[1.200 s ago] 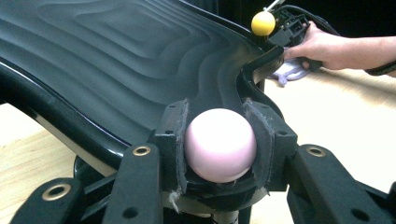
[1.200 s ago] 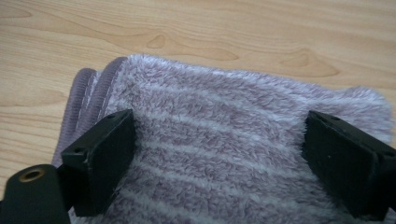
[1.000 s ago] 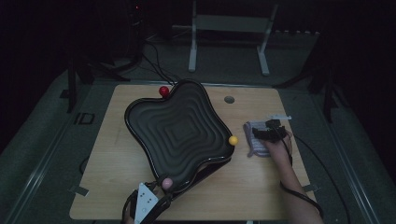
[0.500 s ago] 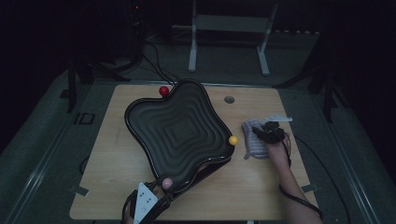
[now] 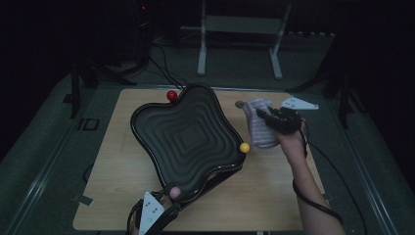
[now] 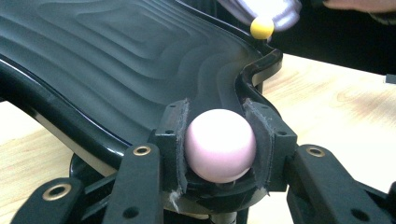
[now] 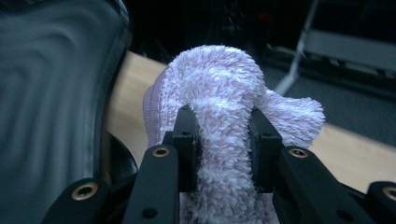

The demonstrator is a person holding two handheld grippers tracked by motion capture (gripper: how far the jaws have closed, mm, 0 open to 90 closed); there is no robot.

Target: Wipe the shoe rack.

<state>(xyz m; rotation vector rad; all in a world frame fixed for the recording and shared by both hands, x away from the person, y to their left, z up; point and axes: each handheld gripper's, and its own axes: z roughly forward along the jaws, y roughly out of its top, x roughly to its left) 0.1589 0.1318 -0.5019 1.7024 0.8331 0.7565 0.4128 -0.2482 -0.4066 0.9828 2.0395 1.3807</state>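
Observation:
A black wavy tray (image 5: 188, 137) stands tilted on the wooden table, with ball knobs at its corners: red (image 5: 171, 95), yellow (image 5: 244, 147) and pink (image 5: 174, 192). My left gripper (image 5: 171, 197) at the near edge is shut on the pink ball (image 6: 220, 145), its pads pressing both sides, with the tray's ridged surface (image 6: 116, 60) stretching away behind. To the right of the tray, my right gripper (image 5: 260, 115) is shut on a fluffy lilac cloth (image 5: 259, 129) and holds it above the table. The cloth (image 7: 224, 88) bulges up between its pads (image 7: 187, 140), beside the tray (image 7: 51, 93).
The table (image 5: 122, 161) is a light wooden board on a dark floor. A small grey disc (image 5: 239, 104) lies near its far edge behind the cloth. A metal stand (image 5: 240, 29) and cables sit beyond the table.
The right gripper has closed on the cloth and lifted it off the table, moving it toward the far edge. The left gripper and the tray have stayed where they were.

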